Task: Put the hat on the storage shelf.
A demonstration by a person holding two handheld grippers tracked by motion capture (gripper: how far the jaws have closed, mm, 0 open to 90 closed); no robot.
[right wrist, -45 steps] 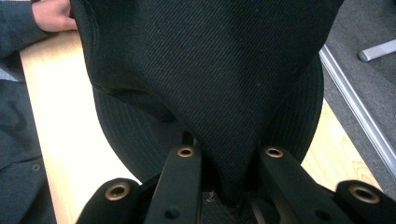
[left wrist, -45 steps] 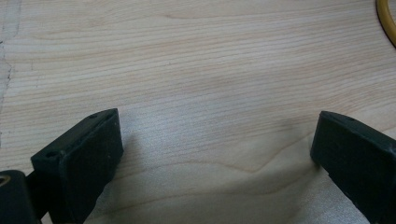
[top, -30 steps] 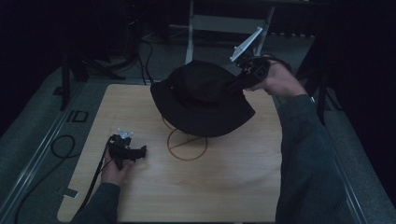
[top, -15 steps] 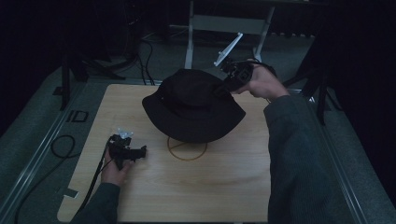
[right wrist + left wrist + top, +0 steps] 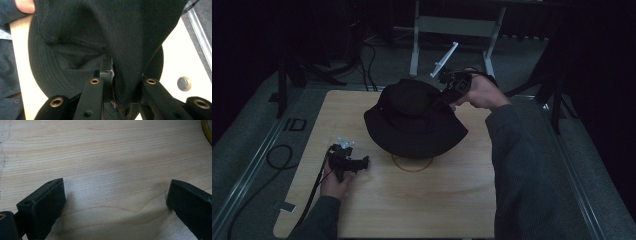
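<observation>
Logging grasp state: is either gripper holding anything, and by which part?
The right gripper holds the black hat, its jaws shut on a pinch of crown fabric at the far-right side. The left gripper is open over bare table.

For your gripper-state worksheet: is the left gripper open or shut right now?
Open. In its own view the left gripper has its two black jaws set wide apart, with bare wooden table between them and nothing held.

The person's left hand (image 5: 337,175) rests low on the near left, holding the left gripper (image 5: 362,162) with its jaws spread wide apart. The right arm (image 5: 517,165) reaches far forward, sleeve stretched out, and the right hand (image 5: 479,92) holds the right gripper (image 5: 446,95) raised, jaws clamped together on black cloth.
</observation>
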